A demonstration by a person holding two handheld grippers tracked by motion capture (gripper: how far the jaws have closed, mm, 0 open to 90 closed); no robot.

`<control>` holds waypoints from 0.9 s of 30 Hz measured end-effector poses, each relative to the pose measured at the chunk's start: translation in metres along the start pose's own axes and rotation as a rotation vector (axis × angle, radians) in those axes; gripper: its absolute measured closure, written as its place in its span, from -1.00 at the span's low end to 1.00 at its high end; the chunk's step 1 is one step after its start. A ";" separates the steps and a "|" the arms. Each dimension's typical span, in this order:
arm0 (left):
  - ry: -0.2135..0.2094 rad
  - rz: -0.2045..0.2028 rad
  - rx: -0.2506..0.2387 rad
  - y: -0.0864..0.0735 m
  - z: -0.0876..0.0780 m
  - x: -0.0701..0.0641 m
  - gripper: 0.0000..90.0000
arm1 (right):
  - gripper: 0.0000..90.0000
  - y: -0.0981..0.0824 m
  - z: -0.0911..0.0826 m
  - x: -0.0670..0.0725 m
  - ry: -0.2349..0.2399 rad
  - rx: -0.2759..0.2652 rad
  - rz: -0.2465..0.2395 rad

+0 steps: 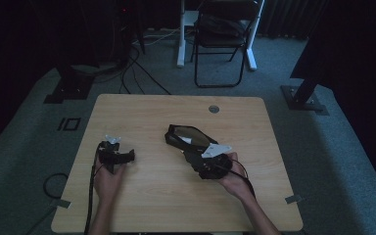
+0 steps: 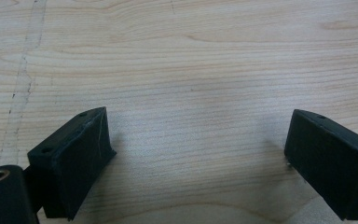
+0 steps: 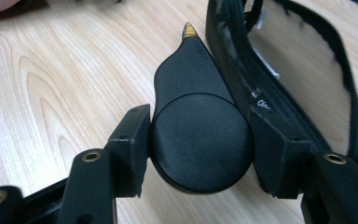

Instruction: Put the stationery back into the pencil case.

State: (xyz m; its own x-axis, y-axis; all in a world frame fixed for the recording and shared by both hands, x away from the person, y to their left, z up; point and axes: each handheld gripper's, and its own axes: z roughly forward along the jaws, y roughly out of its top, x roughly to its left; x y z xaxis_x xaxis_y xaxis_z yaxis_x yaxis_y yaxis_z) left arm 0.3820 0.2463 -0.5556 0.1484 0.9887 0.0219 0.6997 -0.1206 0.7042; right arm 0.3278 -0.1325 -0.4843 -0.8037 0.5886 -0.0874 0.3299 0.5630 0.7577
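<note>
A light wooden table (image 1: 142, 112) with rounded corners stands on grey-green carpet (image 1: 318, 147). A round grey cable grommet (image 1: 214, 109) sits near the table's far edge. Beyond the table, a black folding chair (image 1: 223, 34) stands on the carpet, with a white desk leg (image 1: 181, 34) just beside it. Black cables (image 1: 137, 73) run across the floor on the far left, near a dark stand base (image 1: 68, 88). Another dark base plate (image 1: 303, 98) lies at the far right
</note>
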 end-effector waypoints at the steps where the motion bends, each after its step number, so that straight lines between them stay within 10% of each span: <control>1: 0.000 0.000 0.000 0.000 0.000 0.000 -0.84 | -0.07 0.001 -0.001 -0.001 -0.001 -0.004 0.001; 27: 0.001 0.000 0.000 0.000 0.000 0.000 -0.84 | -0.07 0.013 -0.016 -0.021 -0.034 -0.055 0.027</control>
State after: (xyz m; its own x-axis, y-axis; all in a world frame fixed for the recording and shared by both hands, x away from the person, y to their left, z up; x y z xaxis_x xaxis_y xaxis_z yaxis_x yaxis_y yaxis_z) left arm 0.3820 0.2463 -0.5556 0.1480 0.9887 0.0223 0.6997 -0.1206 0.7042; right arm 0.3410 -0.1474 -0.4622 -0.7772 0.6230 -0.0882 0.3224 0.5147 0.7944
